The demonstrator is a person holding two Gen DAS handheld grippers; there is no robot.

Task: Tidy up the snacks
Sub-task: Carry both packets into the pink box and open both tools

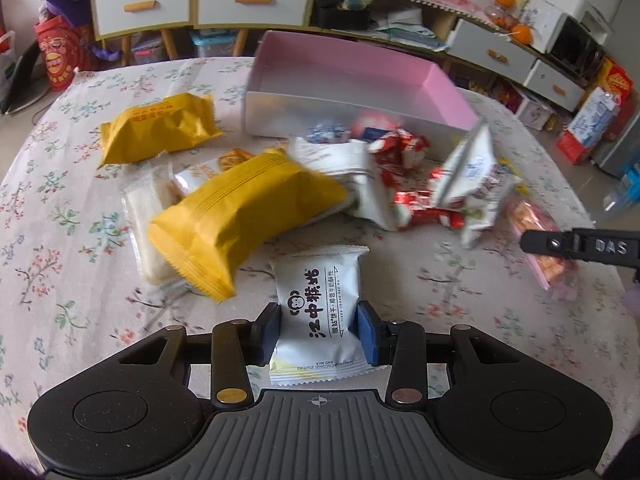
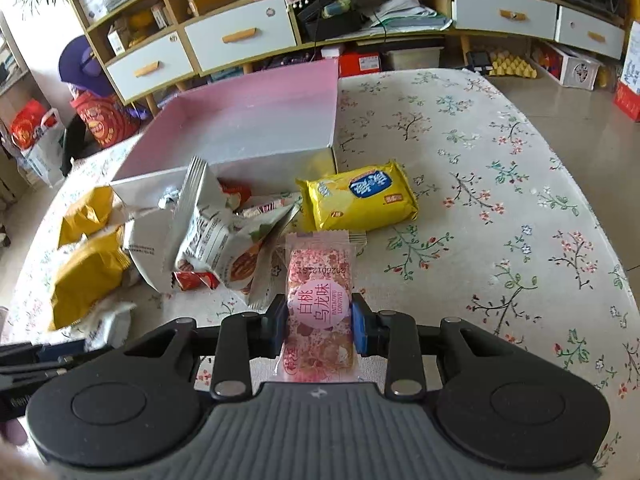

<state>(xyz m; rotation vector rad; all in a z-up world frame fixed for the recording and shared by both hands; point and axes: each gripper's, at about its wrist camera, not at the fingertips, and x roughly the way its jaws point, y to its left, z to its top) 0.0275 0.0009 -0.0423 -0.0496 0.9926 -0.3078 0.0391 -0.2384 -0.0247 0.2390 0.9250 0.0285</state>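
Observation:
My left gripper (image 1: 319, 330) is shut on a white snack packet (image 1: 318, 300) with black lettering, held above the floral tablecloth. My right gripper (image 2: 319, 326) is shut on a pink clear-wrapped snack bar (image 2: 319, 300); it also shows in the left wrist view (image 1: 536, 236), with a black finger (image 1: 560, 245) in front of it. A pink-lined white box (image 1: 360, 92) stands open beyond the snack pile; it also shows in the right wrist view (image 2: 256, 128). The pile holds orange-yellow packets (image 1: 244, 216), white packets (image 1: 468, 172) and red wrapped candies (image 1: 400, 148).
A second orange-yellow packet (image 1: 160, 128) lies left of the box. A yellow packet with a blue label (image 2: 360, 196) lies right of the pile. Cabinets with drawers (image 2: 240, 36) and floor clutter stand past the round table's far edge (image 2: 520, 92).

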